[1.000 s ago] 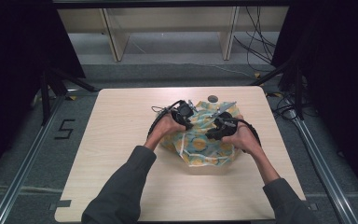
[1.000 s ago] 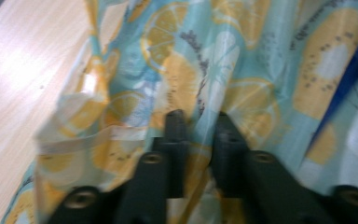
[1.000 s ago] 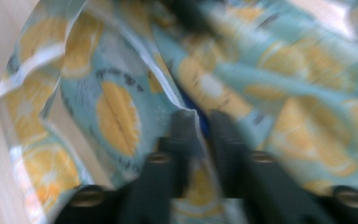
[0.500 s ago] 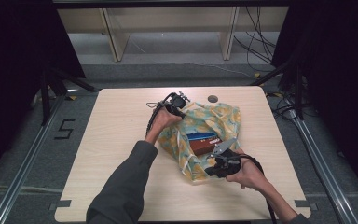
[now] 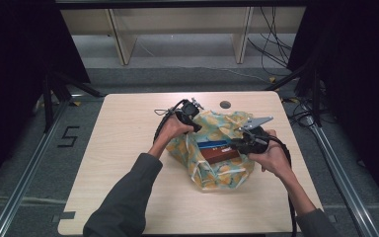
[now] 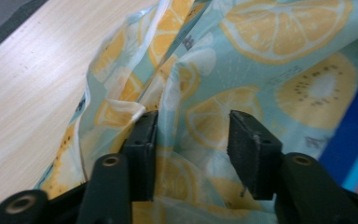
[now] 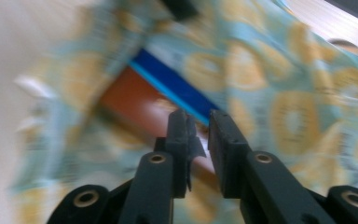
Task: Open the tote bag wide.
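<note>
**Fruit-print bag held at its mouth by 2 grippers**

A thin plastic bag printed with yellow citrus slices on pale blue (image 5: 217,163) lies crumpled right of centre on the light wooden table (image 5: 123,163). Its mouth gapes, and inside lies a flat box with a blue-and-cyan top edge and a reddish-brown face (image 5: 218,150).

The left gripper (image 6: 193,140) sits at the bag's far-left rim; its jaws stand spread, with a fold of the printed film lying between them. The right gripper (image 7: 198,140) is at the bag's right rim, pointing over the box. Its jaws are nearly closed, leaving a narrow gap with a small scrap between them; blur hides what it is.

A small dark round hole (image 5: 225,104) marks the table just beyond the bag.
</note>
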`<move>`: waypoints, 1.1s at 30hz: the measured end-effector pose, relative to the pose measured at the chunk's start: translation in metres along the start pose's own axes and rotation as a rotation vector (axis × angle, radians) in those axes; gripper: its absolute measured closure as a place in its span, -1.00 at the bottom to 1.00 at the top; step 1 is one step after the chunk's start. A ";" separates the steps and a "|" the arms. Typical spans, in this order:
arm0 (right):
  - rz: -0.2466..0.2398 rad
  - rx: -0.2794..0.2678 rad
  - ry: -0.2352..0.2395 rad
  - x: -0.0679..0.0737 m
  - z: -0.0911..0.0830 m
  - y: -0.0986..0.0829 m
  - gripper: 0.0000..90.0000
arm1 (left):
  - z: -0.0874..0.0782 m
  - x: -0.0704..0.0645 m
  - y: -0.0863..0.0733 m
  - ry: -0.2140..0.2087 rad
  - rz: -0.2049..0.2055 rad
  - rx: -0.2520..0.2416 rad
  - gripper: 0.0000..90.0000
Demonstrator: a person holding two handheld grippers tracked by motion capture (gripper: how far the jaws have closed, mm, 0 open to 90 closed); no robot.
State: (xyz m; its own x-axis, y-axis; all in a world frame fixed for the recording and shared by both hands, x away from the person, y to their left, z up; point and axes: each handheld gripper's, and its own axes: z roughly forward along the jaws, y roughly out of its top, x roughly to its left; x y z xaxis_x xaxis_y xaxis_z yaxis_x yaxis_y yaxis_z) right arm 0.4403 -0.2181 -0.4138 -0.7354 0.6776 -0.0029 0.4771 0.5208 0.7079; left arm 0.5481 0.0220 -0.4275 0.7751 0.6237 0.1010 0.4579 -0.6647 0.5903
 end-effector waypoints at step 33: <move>0.145 0.143 -0.137 -0.074 0.065 0.021 1.00 | -0.027 -0.022 -0.047 -0.057 0.071 -0.080 0.86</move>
State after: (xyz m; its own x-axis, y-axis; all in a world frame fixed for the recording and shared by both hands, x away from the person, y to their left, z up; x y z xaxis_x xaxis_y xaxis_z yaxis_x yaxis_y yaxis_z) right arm 0.5360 -0.2232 -0.4447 -0.5868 0.8096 -0.0117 0.6432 0.4749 0.6006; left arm 0.4977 0.0504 -0.4364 0.8289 0.5504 0.1002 0.3668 -0.6699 0.6456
